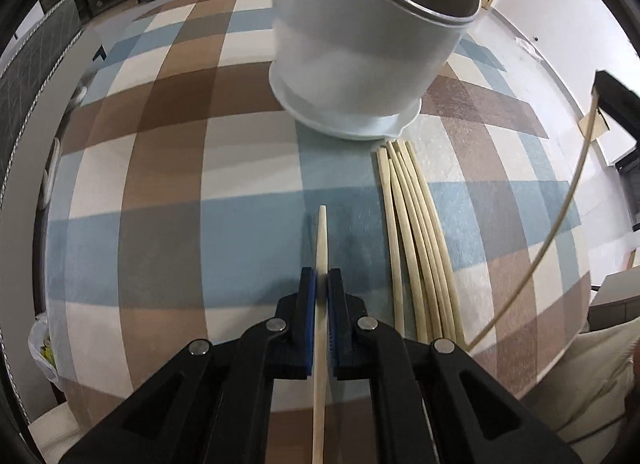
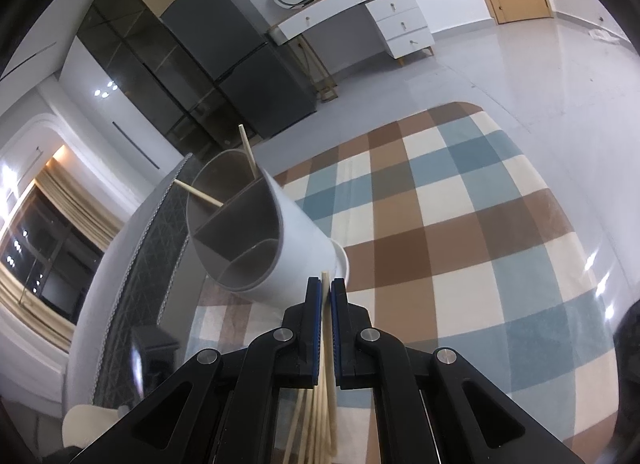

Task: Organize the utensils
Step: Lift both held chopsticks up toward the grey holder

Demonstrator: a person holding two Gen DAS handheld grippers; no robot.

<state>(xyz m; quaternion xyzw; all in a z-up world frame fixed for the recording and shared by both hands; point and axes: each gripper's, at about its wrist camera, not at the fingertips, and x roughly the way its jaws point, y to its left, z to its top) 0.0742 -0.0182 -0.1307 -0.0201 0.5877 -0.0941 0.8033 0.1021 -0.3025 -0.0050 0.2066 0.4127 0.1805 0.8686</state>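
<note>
Now, chopstick [image 1: 322, 240] clamped, tip toward holder [image 1: 360, 63]

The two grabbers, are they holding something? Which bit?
Each holds one chopstick. The left gripper pinches its chopstick near one end. The right gripper does likewise with its chopstick.

Black hand-held gripper [image 1: 322, 280] w/ blue pads, silver rivets.

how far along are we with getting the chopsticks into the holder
Done: two chopsticks already stand in the white holder. In hand: the left gripper is shut on one chopstick, the right gripper on another. Left: a bundle of about six on the checked cloth.
</note>
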